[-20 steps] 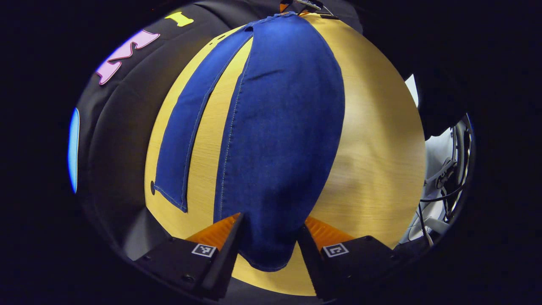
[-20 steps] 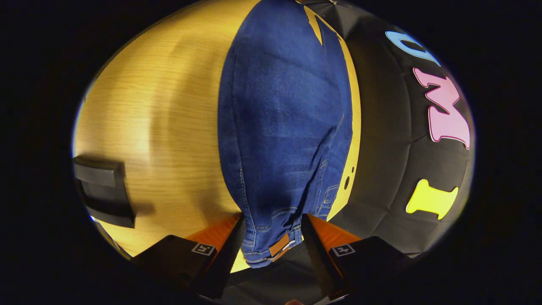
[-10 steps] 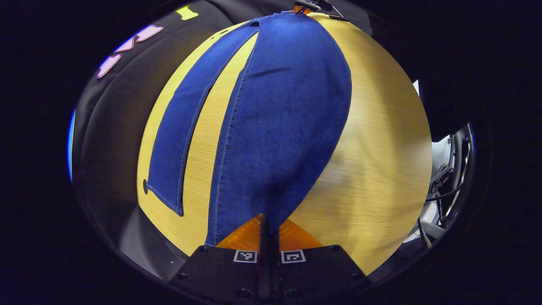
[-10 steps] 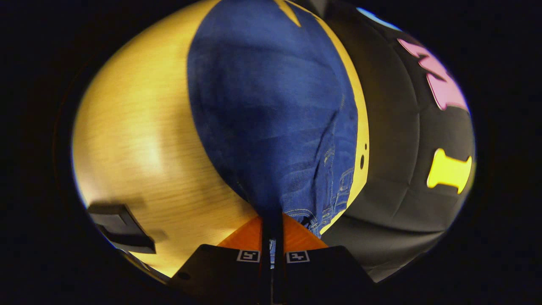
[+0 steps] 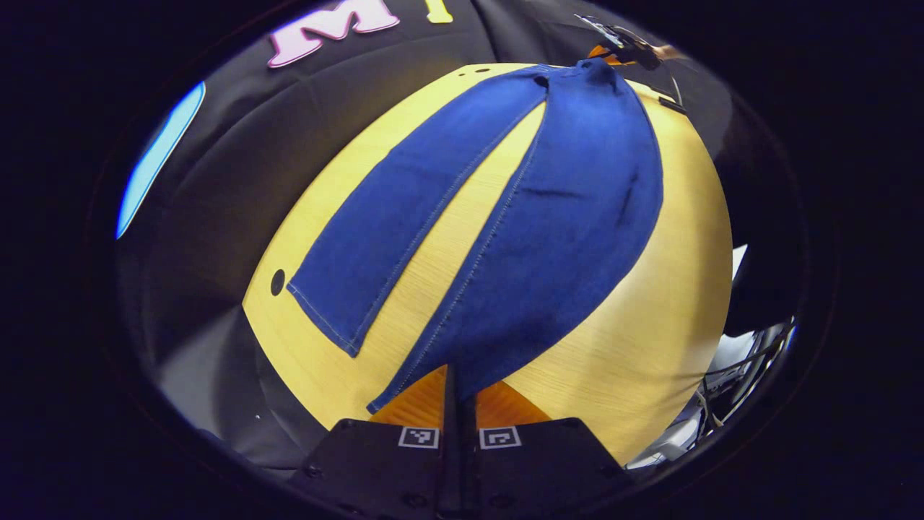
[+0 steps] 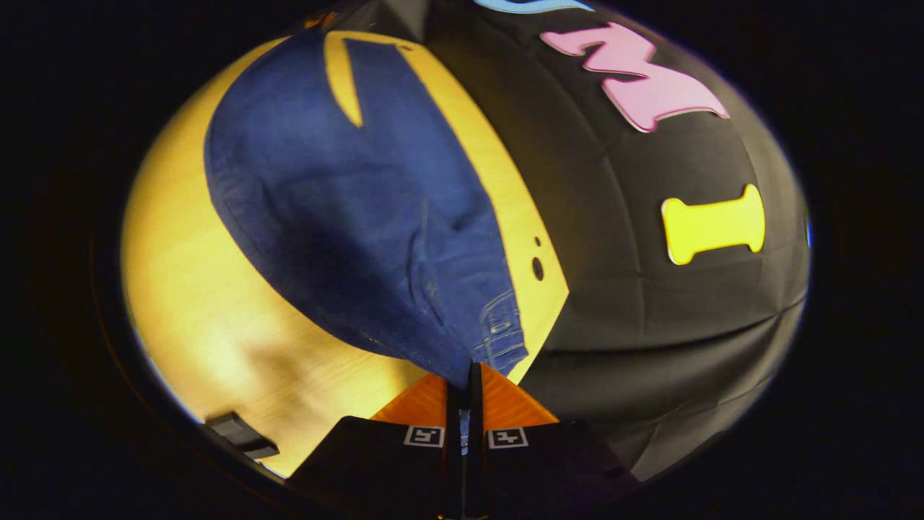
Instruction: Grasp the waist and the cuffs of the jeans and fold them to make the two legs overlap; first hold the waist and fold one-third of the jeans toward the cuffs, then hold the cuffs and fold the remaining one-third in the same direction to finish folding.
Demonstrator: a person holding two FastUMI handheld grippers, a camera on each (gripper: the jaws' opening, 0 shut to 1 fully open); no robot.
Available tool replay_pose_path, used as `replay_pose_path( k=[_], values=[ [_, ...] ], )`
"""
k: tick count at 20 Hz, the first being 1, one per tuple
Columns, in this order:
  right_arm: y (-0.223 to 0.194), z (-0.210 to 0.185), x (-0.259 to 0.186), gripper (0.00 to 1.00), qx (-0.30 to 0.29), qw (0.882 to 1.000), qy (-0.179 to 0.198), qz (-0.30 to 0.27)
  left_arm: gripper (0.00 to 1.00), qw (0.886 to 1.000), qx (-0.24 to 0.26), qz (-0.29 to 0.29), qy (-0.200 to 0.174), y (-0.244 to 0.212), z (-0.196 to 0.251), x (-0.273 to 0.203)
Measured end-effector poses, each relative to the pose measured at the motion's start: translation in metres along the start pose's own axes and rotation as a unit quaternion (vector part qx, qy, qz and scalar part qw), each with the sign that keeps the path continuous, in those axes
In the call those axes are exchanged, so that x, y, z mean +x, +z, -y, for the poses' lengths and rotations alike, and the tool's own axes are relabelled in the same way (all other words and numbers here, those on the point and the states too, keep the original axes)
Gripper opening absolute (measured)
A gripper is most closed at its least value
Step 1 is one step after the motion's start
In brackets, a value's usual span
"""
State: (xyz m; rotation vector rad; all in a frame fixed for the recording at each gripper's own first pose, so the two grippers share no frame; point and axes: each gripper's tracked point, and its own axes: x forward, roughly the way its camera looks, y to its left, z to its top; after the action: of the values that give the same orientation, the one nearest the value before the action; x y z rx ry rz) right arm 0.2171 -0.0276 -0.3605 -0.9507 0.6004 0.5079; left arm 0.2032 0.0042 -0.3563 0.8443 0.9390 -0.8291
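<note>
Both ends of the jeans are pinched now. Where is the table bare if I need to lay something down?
Widest bare wood: the table beside the held leg, toward the cables. A narrow bare wedge runs between the two legs. Past the flat leg, just a thin strip by the table edge. In the right gripper view, open wood beside the jeans, bordered by a black box.

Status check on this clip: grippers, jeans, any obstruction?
Left gripper shut on cuff. Right gripper shut on waist. Jeans lifting, far leg flat on table.
</note>
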Motion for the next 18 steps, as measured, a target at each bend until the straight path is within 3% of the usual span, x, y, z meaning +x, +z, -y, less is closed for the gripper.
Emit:
replay_pose_path(
  k=[7, 9, 10, 12, 15, 18],
  values=[
    [0.034, 0.1, 0.033, 0.07, 0.146, 0.987, -0.06, 0.008, 0.06, 0.993, -0.112, 0.045, -0.014, 0.08, -0.043, -0.014],
    [0.042, 0.119, 0.053, 0.02, 0.157, 0.985, -0.073, -0.001, 0.06, 0.989, -0.147, 0.028, -0.017, 0.093, -0.062, -0.002],
    [0.049, 0.128, 0.063, 0.07, 0.169, 0.983, -0.079, -0.001, 0.06, 0.986, -0.163, 0.014, -0.014, 0.093, -0.076, 0.006],
    [0.056, 0.144, 0.088, 0.07, 0.196, 0.977, -0.086, -0.016, 0.09, 0.98, -0.196, -0.014, -0.031, 0.093, -0.086, 0.022],
    [0.055, 0.16, 0.095, 0.07, 0.21, 0.973, -0.092, -0.021, 0.06, 0.98, -0.196, -0.006, -0.027, 0.096, -0.099, 0.022],
    [0.033, 0.151, 0.074, 0.07, 0.219, 0.973, -0.071, -0.034, 0.06, 0.978, -0.198, 0.001, -0.063, 0.087, -0.075, 0.0]
  ],
)
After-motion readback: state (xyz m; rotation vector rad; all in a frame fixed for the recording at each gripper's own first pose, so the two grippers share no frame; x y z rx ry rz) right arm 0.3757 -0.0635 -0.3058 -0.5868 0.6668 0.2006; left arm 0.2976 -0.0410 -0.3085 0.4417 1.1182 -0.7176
